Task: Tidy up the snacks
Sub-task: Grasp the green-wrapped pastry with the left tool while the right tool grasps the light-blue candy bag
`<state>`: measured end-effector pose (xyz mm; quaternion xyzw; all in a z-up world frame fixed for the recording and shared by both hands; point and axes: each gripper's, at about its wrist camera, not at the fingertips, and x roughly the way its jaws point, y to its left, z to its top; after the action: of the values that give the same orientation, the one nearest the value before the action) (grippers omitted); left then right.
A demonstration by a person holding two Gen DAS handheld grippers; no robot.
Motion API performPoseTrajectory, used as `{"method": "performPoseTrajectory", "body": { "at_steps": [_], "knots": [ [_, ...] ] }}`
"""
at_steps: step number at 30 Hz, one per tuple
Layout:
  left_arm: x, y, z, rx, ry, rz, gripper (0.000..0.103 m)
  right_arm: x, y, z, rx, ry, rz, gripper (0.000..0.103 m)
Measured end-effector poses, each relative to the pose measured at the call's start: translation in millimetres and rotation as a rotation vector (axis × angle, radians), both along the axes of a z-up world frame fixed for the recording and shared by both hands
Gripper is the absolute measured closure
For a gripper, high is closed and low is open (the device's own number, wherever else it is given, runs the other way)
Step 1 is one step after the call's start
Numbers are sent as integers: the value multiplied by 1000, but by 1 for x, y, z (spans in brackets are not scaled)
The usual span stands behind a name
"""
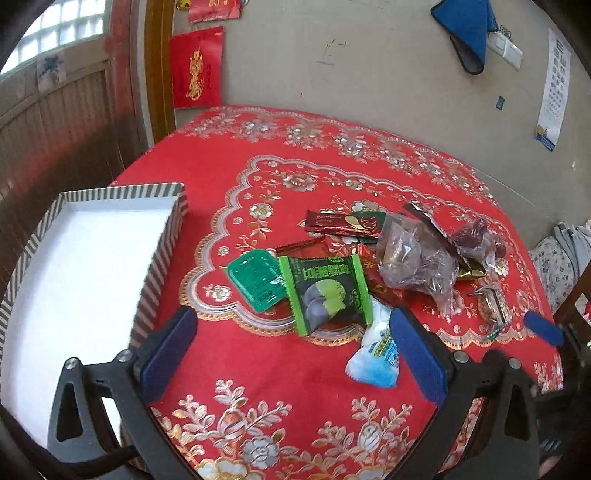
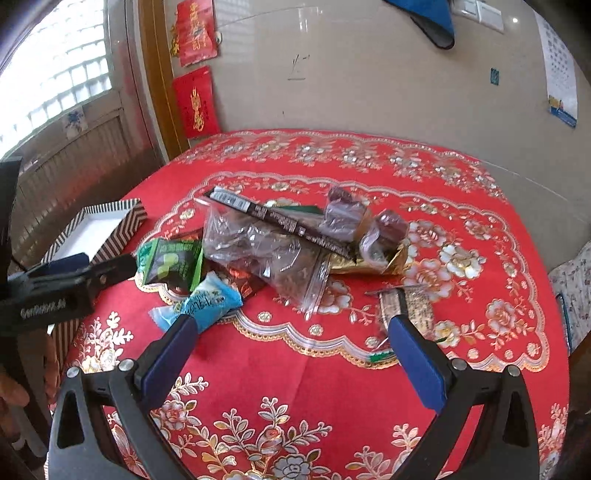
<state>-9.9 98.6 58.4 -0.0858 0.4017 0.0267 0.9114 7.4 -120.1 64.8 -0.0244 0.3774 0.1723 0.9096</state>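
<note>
One round table under a red tablecloth (image 1: pixel 236 192) with silver and gold flowers, pushed up near a beige wall with red paper hangings (image 1: pixel 195 68), a blue cloth (image 1: pixel 467 26) and a chart (image 1: pixel 554 92) on it; wood panelling and a bright window sit off to the left. The left gripper (image 1: pixel 291 325) hangs over the near side of the table, jaws spread wide, holding nothing. The one striped box (image 1: pixel 162 236) sits just left of its left finger, white inside with nothing in it. The snack pile lies right ahead of it: one green-edged dark packet (image 1: pixel 325 291), one teal packet (image 1: pixel 255 278) touching its left side, one light blue packet (image 1: pixel 376 354) just inside the right finger, one clear bag (image 1: pixel 413 254) of brown snacks, and dark red wrappers (image 1: pixel 343 221) behind. The right gripper (image 2: pixel 291 325) is wide open and empty too, its left fingertip overlapping the blue packet and a small clear-wrapped snack (image 2: pixel 406 306) at its right fingertip, though I can't tell if either actually touches.
</note>
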Motion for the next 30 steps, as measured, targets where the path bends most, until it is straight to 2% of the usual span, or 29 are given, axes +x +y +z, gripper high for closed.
{"method": "performPoseTrajectory", "body": {
  "at_steps": [10, 20, 30],
  "knots": [
    [44, -14, -10, 5, 91, -23, 0, -2, 13, -12, 7, 49, 40, 0],
    [64, -21, -23, 71, 147, -42, 0, 1, 8, -18, 36, 77, 38, 0],
    [70, -21, -29, 72, 150, -41, 0, 3, 20, -25, 16, 90, 60, 0]
  ]
}}
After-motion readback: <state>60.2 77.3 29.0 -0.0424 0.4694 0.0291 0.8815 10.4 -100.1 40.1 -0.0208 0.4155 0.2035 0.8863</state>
